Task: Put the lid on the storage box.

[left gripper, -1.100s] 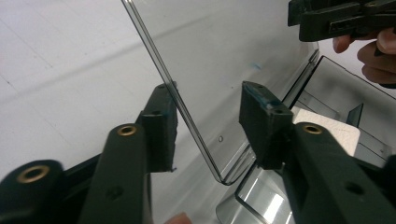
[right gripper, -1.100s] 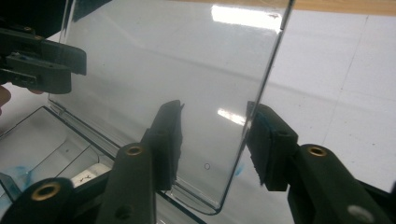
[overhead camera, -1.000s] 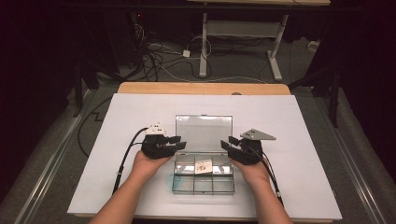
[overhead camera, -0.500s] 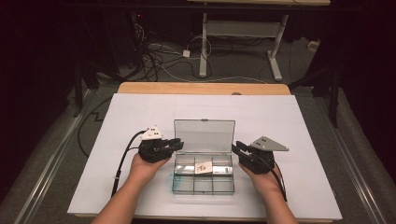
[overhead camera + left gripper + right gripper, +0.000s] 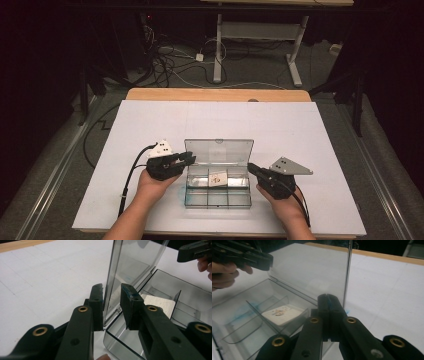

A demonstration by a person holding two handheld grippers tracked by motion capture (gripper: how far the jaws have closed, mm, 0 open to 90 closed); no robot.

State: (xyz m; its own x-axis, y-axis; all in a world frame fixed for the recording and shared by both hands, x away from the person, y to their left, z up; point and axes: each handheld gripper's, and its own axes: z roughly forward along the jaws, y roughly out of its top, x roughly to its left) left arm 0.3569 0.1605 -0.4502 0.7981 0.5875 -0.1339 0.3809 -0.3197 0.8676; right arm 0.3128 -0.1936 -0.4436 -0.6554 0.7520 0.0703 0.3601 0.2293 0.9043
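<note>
Now: left gripper [image 5: 111,298] jaws parted, straddling the near edge of the raised lid [image 5: 132,267], pads not clearly pressing on it; have just been closing in. Right gripper [image 5: 328,307] jaws pressed together, empty, just beside the right wall of the clear box [image 5: 218,187]; likewise just closed. Lid stands upright on the far hinge, so opening looks done; contents untouched, closing or emptying left. See-through plastic box, split by dividers, small pale card [image 5: 218,177] in a middle compartment. Sits close to the near edge of the table [image 5: 150,125], roughly centred.

lab: floor cables [image 5: 175,60], dark curtains [image 5: 60,50]
</note>
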